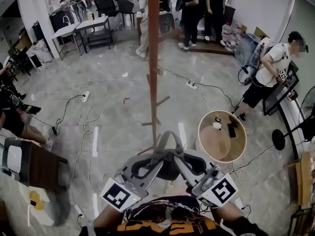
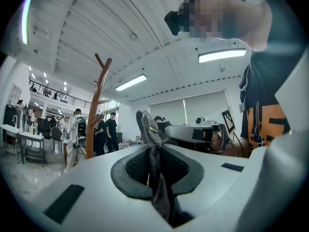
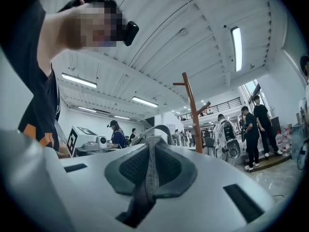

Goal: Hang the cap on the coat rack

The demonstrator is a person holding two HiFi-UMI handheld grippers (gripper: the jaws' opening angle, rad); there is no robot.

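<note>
Grey cap is held up in the air in front of the person's chest, strung between the two tongs, not on any peg. Left tongs are pressed together, pinching a fold of the cap's fabric. Right tongs pinch the other side the same way. The brown coat rack stands just beyond the cap, its pole rising straight ahead with short pegs off both sides. Can't tell if the cap touches the pole. Round tabletop sits to the right with small items on it. Cables trail across the floor. People stand at the back. Both forearms come in low, and the tongs angle inward to meet, roughly level.
</note>
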